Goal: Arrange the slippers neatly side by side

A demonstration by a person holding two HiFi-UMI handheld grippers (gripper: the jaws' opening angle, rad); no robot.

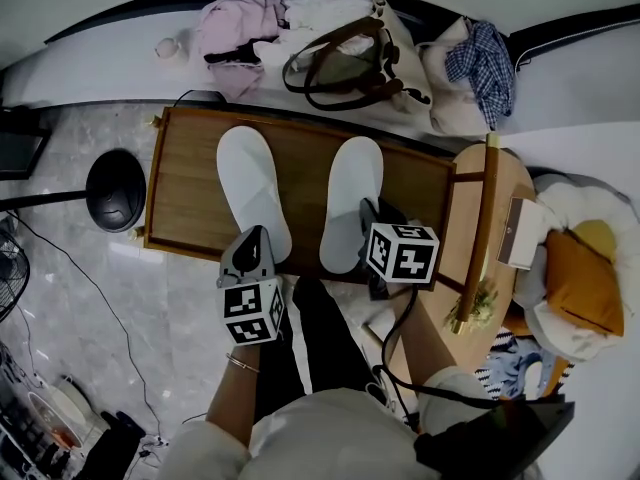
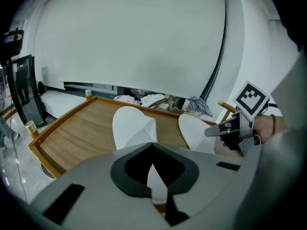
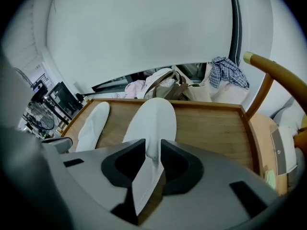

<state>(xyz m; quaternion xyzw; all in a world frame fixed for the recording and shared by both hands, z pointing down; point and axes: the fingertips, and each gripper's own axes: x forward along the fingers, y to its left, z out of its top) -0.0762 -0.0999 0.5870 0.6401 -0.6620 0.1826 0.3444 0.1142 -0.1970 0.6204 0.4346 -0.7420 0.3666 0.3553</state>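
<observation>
- Two white slippers are laid on the wooden tray (image 1: 190,193), toes toward its far edge and heels at its near edge. The left slipper (image 1: 252,183) is nearer the left edge and the right slipper (image 1: 352,198) about mid-tray, with bare wood between them.
- The left gripper (image 1: 255,238) is closed on the heel of the left slipper; its jaws are seen pinched together over the white fabric.
- The right gripper (image 3: 152,150) is held over the heel of the right slipper. Its jaws are parted narrowly, with the heel fabric between them but not clamped.
- The step in hand is judged to be the final setting-down: the right slipper appears let go, the left one not yet.
- The toes are splayed slightly apart, so the pair is judged close to parallel but not fully so.
- For the next move, the left heel would need to be nudged until both slippers run parallel with heels level. It would then be let go, and both grippers lifted clear without the fabric being dragged.
</observation>
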